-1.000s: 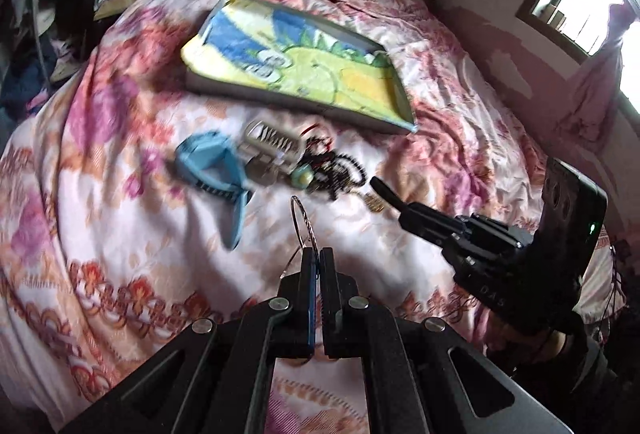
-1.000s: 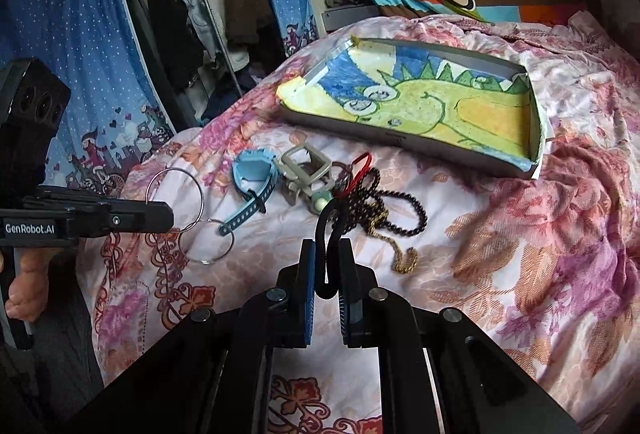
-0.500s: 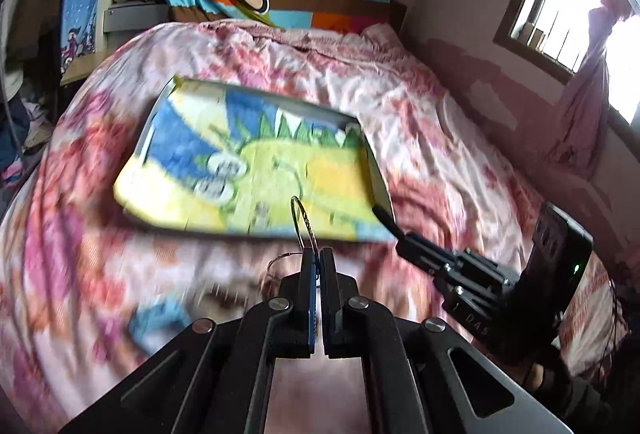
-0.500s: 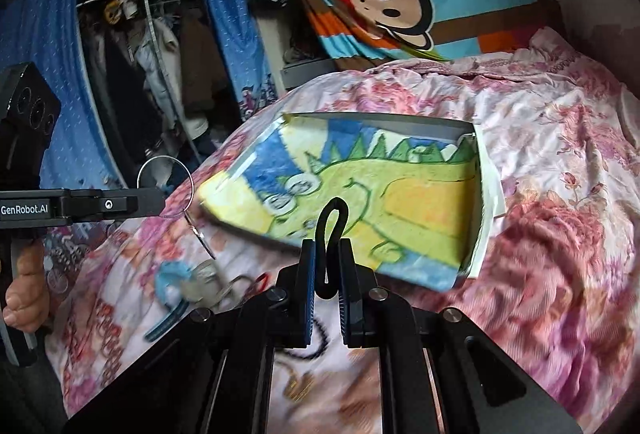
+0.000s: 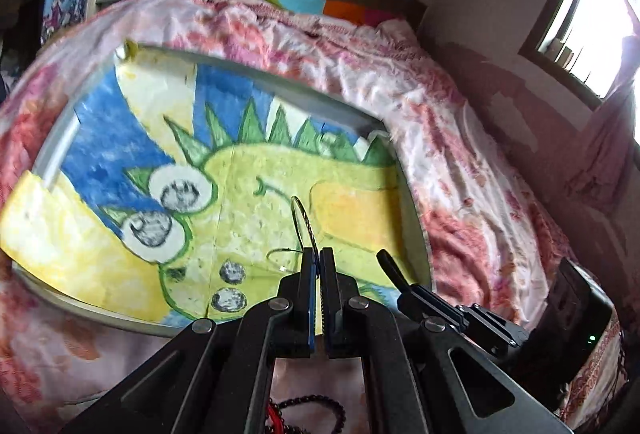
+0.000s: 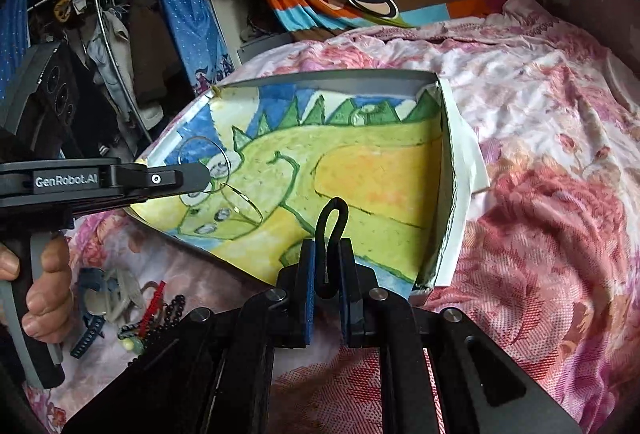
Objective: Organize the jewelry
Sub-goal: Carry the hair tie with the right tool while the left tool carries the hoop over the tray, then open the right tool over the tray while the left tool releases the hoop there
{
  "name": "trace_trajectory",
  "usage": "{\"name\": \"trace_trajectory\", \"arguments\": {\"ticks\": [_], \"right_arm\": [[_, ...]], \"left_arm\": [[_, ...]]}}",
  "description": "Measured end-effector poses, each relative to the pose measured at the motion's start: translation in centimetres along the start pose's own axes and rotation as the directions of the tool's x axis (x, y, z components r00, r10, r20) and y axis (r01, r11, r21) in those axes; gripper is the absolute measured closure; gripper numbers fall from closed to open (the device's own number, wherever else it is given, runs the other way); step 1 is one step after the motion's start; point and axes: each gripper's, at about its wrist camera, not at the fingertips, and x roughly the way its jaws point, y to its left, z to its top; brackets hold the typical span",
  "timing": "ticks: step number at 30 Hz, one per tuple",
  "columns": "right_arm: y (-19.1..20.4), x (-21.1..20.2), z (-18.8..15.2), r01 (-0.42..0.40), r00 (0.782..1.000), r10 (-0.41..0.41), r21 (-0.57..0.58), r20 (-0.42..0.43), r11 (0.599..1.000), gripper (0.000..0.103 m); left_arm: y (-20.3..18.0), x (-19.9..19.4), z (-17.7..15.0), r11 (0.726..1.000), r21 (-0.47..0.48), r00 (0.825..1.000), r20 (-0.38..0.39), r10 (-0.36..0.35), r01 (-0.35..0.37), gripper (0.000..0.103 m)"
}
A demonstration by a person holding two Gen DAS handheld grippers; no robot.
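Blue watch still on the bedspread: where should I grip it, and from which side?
Take the blue watch by its strap tail, which sticks out toward the near-left, clear of the pale clip and black beads crowding its other side. Come from above with the jaws across the strap's width. Both grippers are full now.

Open tray (image 5: 72,129) beneath both claws

Tray (image 6: 332,78) lying on the bed (image 6: 540,153), left gripper (image 5: 316,258) and right gripper (image 6: 327,258) over it – left one to the left, wire hoops (image 6: 224,177) clamped, hair tie (image 6: 331,230) pinched in right, jewelry pile (image 6: 132,310) on bed before tray – near left hand (image 6: 44,298).
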Motion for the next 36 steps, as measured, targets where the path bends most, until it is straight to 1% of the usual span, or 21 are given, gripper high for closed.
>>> {"name": "trace_trajectory", "arguments": {"ticks": [3, 8, 9, 10, 11, 12, 13, 14, 15, 16, 17, 20, 21, 22, 23, 24, 26, 29, 31, 33, 36], "right_arm": [[-0.1, 0.4, -0.3, 0.01, 1.0, -0.01, 0.003, -0.004, 1.0, 0.089], [-0.1, 0.2, -0.3, 0.029, 1.0, -0.029, 0.002, 0.008, 1.0, 0.077], [-0.1, 0.1, -0.3, 0.034, 0.999, -0.034, 0.001, 0.011, 0.999, 0.077], [0.0, 0.0, -0.3, 0.039, 0.999, -0.039, -0.002, 0.014, 0.999, 0.075], [0.0, -0.2, -0.3, 0.046, 0.999, -0.046, -0.005, 0.018, 0.999, 0.073], [0.1, -0.5, -0.3, 0.053, 0.998, -0.053, -0.007, 0.023, 0.999, 0.071], [0.2, -0.8, -0.3, 0.06, 0.998, -0.06, -0.009, 0.029, 0.998, 0.067], [0.3, -1.1, -0.2, 0.068, 0.997, -0.068, -0.01, 0.037, 0.998, 0.063], [0.4, -1.6, -0.2, 0.074, 0.996, -0.073, -0.009, 0.045, 0.997, 0.061], [0.5, -2.0, -0.2, 0.081, 0.995, -0.08, -0.008, 0.053, 0.997, 0.056], [0.7, -2.6, -0.1, 0.094, 0.993, -0.094, -0.008, 0.067, 0.995, 0.051], [1.5, -4.5, 0.1, 0.118, 0.987, -0.116, -0.014, 0.113, 0.993, 0.04], [1.8, -5.0, 0.1, 0.122, 0.985, -0.119, -0.017, 0.124, 0.992, 0.037], [2.1, -5.8, 0.2, 0.124, 0.983, -0.121, -0.019, 0.137, 0.992, 0.031], [2.5, -6.5, 0.2, 0.126, 0.981, -0.122, -0.023, 0.152, 0.992, 0.024], [2.9, -7.3, 0.2, 0.129, 0.978, -0.123, -0.026, 0.17, 0.991, 0.021], [3.7, -8.9, 0.1, 0.137, 0.971, -0.128, -0.034, 0.202, 0.99, 0.011], [5.3, -11.5, -0.1, 0.155, 0.958, -0.137, -0.055, 0.252, 0.986, 0.01], [6.4, -13.1, -0.3, 0.166, 0.951, -0.14, -0.072, 0.277, 0.983, 0.008], [7.4, -14.7, -0.5, 0.173, 0.943, -0.14, -0.086, 0.302, 0.981, 0.002], [8.8, -17.0, -1.1, 0.187, 0.929, -0.143, -0.101, 0.341, 0.977, 0.002]], "left_arm": [[0.5, 1.3, -0.5, 1.0, -0.016, 0.999, -0.033, 0.011, -0.011, 0.101], [1.8, 2.4, -1.1, 0.997, -0.063, 0.994, -0.101, 0.037, -0.044, 0.1], [2.1, 2.4, -1.2, 0.996, -0.073, 0.993, -0.109, 0.041, -0.049, 0.095], [2.3, 2.2, -1.3, 0.995, -0.08, 0.993, -0.111, 0.044, -0.053, 0.087], [2.5, 1.9, -1.4, 0.995, -0.089, 0.994, -0.103, 0.045, -0.055, 0.083], [2.6, 1.5, -1.5, 0.994, -0.094, 0.995, -0.095, 0.044, -0.053, 0.075], [2.7, 1.1, -1.6, 0.994, -0.098, 0.996, -0.085, 0.039, -0.047, 0.066], [2.7, 0.4, -1.7, 0.994, -0.104, 0.997, -0.068, 0.031, -0.038, 0.06], [2.8, -0.2, -1.8, 0.993, -0.109, 0.998, -0.052, 0.029, -0.034, 0.046], [2.9, -0.8, -1.9, 0.993, -0.115, 0.999, -0.034, 0.029, -0.033, 0.036], [2.9, -1.8, -2.0, 0.992, -0.123, 1.0, -0.005, 0.028, -0.029, 0.033], [2.6, -4.7, -2.3, 0.994, -0.109, 0.997, 0.067, 0.035, -0.027, 0.021], [2.5, -5.6, -2.5, 0.994, -0.103, 0.995, 0.088, 0.045, -0.035, 0.015], [2.5, -6.4, -2.5, 0.994, -0.1, 0.993, 0.109, 0.053, -0.042, 0.009], [2.5, -7.7, -2.8, 0.994, -0.095, 0.988, 0.143, 0.063, -0.049, 0.007], [2.4, -8.6, -3.1, 0.994, -0.091, 0.983, 0.168, 0.069, -0.054, 0.004], [2.3, -10.3, -3.4, 0.994, -0.08, 0.975, 0.207, 0.085, -0.07, 0.001], [1.8, -13.2, -4.4, 0.99, -0.047, 0.953, 0.271, 0.138, -0.13, 0.0], [1.6, -14.9, -5.3, 0.988, -0.023, 0.938, 0.311, 0.154, -0.155, 0.0], [1.3, -16.7, -6.5, 0.985, 0.004, 0.923, 0.35, 0.158, -0.17, 0.0], [1.1, -19.0, -8.1, 0.982, 0.027, 0.904, 0.395, 0.162, -0.188, 0.0]]}}
